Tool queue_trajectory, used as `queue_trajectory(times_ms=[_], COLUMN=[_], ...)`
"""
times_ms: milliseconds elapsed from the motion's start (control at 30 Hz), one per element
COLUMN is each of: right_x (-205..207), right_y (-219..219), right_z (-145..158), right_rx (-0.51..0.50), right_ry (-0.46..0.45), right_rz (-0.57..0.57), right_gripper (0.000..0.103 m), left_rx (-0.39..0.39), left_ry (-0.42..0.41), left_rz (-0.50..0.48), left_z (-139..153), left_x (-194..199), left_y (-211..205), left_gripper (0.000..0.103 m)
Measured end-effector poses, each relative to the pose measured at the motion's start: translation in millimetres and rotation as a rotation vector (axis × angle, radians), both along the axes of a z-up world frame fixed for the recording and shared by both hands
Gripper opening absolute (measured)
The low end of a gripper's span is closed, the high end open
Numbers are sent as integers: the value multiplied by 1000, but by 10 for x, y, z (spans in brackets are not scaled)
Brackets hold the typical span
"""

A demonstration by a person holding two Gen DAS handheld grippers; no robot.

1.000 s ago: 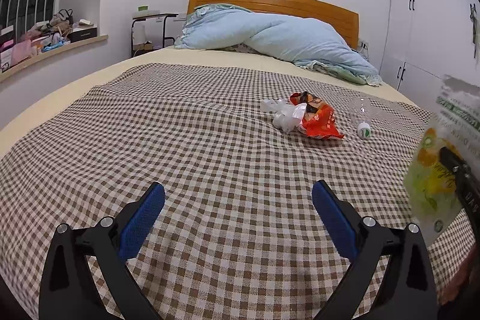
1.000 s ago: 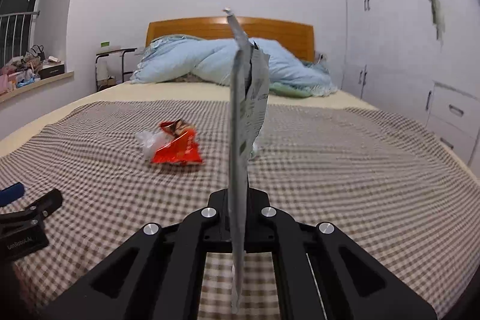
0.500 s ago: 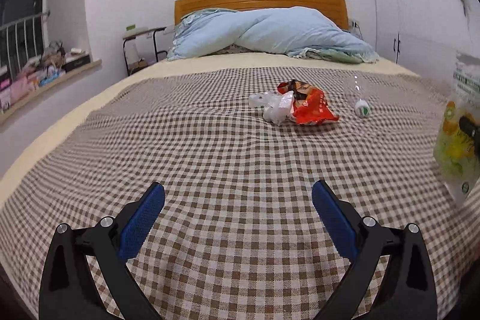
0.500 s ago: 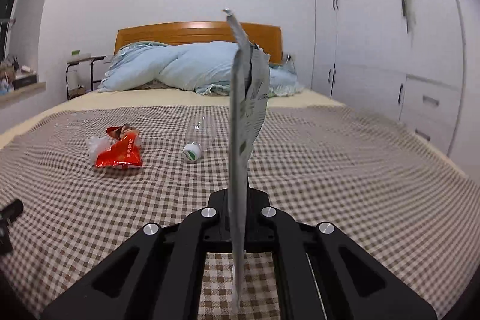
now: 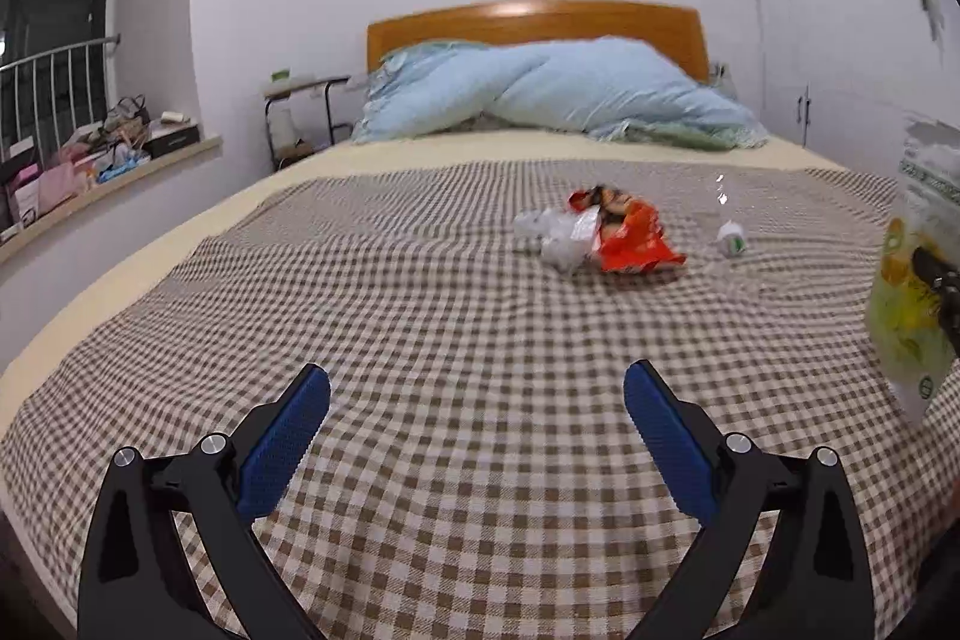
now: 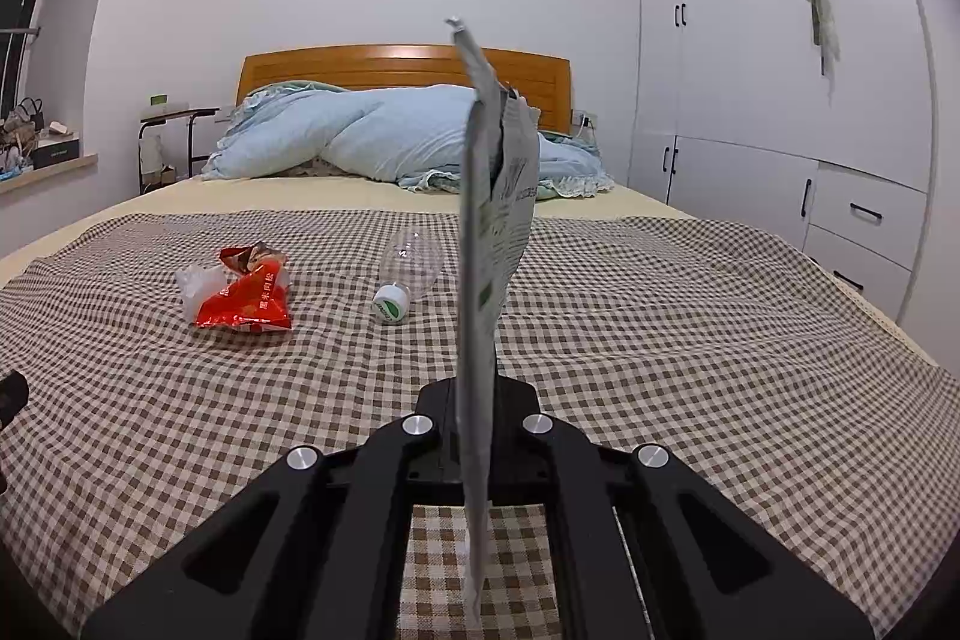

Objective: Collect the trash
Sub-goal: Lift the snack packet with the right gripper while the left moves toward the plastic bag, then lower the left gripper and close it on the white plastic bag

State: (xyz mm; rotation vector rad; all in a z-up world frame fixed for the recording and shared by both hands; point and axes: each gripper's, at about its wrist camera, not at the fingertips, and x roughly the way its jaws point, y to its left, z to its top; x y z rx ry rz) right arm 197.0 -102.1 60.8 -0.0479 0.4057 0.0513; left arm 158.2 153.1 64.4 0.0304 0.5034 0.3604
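My right gripper (image 6: 477, 400) is shut on a flat snack bag (image 6: 489, 244), which stands on edge between its jaws above the checked bedspread. The same bag (image 5: 915, 280), yellow-green on its printed face, shows at the right edge of the left wrist view. My left gripper (image 5: 477, 403) hovers open over the bedspread, nothing between its blue pads (image 5: 288, 430). Further up the bed lie a red snack wrapper (image 6: 249, 295) (image 5: 630, 238), a crumpled clear plastic bag (image 6: 195, 283) (image 5: 555, 238) touching it, and an empty clear bottle (image 6: 408, 268) (image 5: 729, 226) with a white-green cap.
A blue quilt (image 5: 552, 97) is bunched against the wooden headboard (image 6: 402, 70). White wardrobes (image 6: 780, 100) line the right wall. A side table (image 5: 300, 112) and a cluttered window ledge (image 5: 102, 154) stand left of the bed. The checked bedspread (image 5: 420, 316) is bare in front of both grippers.
Both views swung: the left wrist view levelled out, and in the right wrist view the trash slid left, uncovering the bottle from behind the held bag. Grips are unchanged.
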Motion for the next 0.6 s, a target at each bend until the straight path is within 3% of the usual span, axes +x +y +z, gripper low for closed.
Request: queue_trajectory(times_ms=[233, 600], right_x=[-20, -8], right_y=[13, -81], right_z=[6, 1], right_rx=[-14, 8], right_ry=[-11, -7], right_rz=[-17, -73], right_gripper=[2, 2], left_rx=[-63, -115], left_ry=[69, 102], left_rz=[-117, -154], left_z=[104, 245], left_x=[251, 748], left_y=[-23, 6], left_gripper=[95, 95])
